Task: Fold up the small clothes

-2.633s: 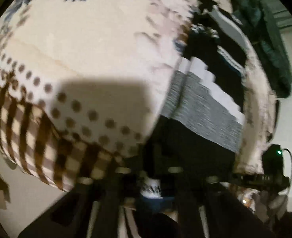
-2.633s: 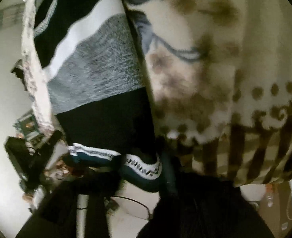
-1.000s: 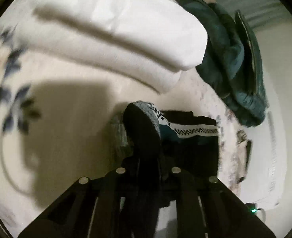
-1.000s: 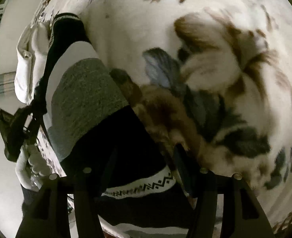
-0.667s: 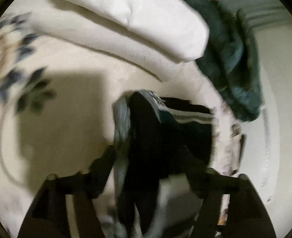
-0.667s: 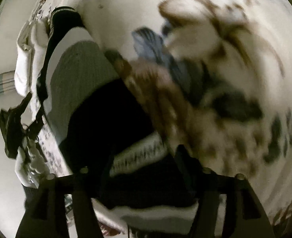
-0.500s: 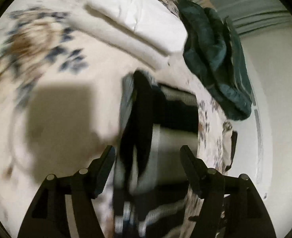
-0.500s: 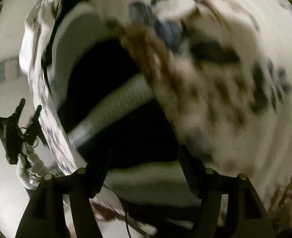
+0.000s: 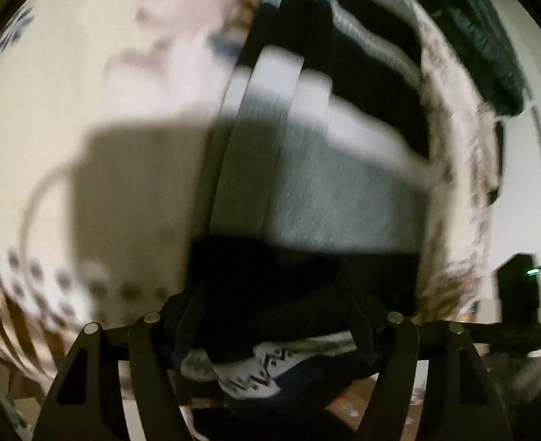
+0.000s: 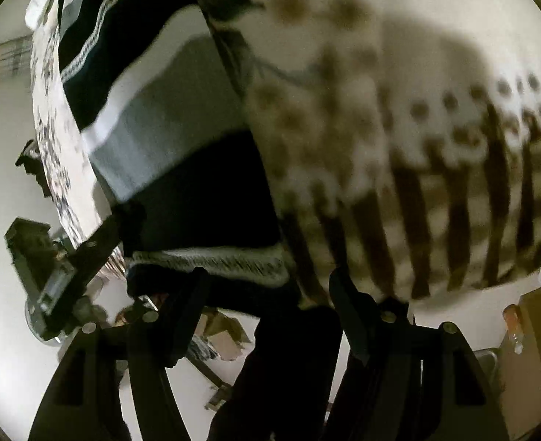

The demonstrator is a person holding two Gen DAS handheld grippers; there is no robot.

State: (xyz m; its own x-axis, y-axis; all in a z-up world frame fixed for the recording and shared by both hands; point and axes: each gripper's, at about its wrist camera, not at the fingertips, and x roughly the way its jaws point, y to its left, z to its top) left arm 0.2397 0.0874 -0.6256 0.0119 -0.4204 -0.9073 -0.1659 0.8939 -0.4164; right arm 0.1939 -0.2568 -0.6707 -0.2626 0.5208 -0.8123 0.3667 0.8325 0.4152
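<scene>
A knit sweater with black, grey and white bands lies flat on the flowered bedspread. Its patterned hem sits at the bed's near edge. My left gripper is open above that hem; the black band and the hem lie between its spread fingers, and the pads do not press on them. My right gripper is also open, hovering at the right hem corner of the sweater. In the right wrist view my left gripper shows at the left hem corner. Both views are blurred.
Dark teal clothes are piled at the far right of the bed. A black device with a green light stands beyond the bed's right side. Below the brown-striped bed border is pale floor with cardboard bits.
The left gripper, shut on a fold of the sweater near the pillows, has opened and let it go. Both grippers have swept back along the sweater to its hem.
</scene>
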